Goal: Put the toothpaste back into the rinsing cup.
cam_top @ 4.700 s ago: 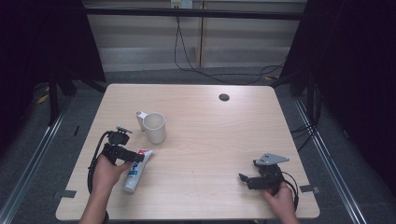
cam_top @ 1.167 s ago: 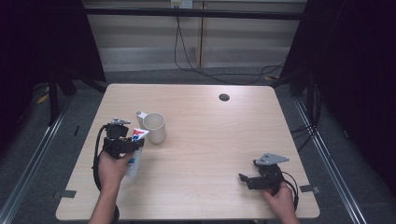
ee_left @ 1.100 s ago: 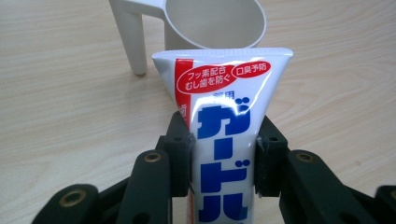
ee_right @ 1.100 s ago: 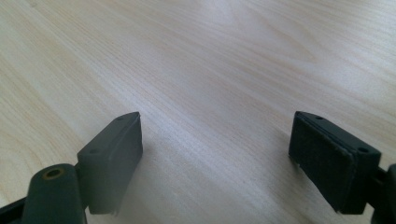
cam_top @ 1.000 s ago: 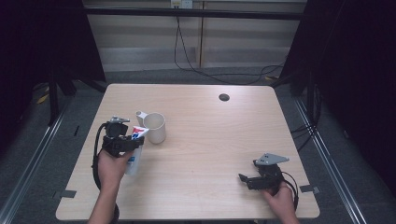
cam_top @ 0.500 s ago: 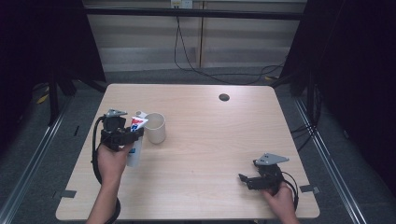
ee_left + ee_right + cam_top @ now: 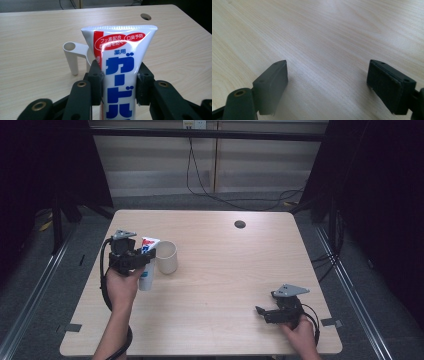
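Note:
My left gripper [image 7: 145,256] [image 7: 120,82] is shut on a white toothpaste tube [image 7: 147,265] [image 7: 120,67] with blue and red print. The tube stands nearly upright, crimped end up, lifted off the table. Just right of it stands a white cup [image 7: 167,257] with a handle [image 7: 71,56]; the tube hides most of the cup in the left gripper view. Near the table's front right corner my right gripper [image 7: 261,310] [image 7: 328,85] rests low over the bare wood, open, with nothing between its pads [image 7: 270,87].
The light wooden table [image 7: 225,270] has a round cable hole [image 7: 240,224] at the back right. Dark curtains flank both sides, and cables run across the floor behind the table.
The left hand has lifted the toothpaste tube from lying on the table to nearly upright beside the cup, rising and moving back. The right gripper has stayed in place.

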Motion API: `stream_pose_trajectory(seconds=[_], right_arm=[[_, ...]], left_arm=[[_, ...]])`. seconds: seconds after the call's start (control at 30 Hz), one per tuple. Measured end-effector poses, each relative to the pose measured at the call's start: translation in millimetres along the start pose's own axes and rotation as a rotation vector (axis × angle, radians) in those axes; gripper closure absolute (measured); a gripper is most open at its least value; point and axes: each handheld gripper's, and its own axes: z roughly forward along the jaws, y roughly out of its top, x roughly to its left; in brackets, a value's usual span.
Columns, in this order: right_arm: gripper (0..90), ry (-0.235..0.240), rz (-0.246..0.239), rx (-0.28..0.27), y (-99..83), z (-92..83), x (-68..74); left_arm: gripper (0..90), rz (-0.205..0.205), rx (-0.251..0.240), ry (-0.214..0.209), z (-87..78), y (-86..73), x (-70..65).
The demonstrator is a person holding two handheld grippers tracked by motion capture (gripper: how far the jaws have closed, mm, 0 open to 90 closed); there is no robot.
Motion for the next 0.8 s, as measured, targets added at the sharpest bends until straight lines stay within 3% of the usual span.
stream_pose_trajectory(seconds=[0.23, 0.47, 0.8], right_arm=[[16.6, 0.0, 0.0, 0.0, 0.0, 0.0, 0.0], [16.6, 0.0, -0.001, 0.0, 0.0, 0.0, -0.1], [16.6, 0.001, 0.0, 0.0, 0.0, 0.0, -0.1]], left_arm=[[65.4, 0.005, -0.021, 0.003, 0.3, 5.8, -2.8], [65.3, -0.008, -0.086, 0.017, 0.5, 12.5, -4.6], [65.3, -0.019, -0.131, 0.03, 0.2, 19.4, -5.0]])
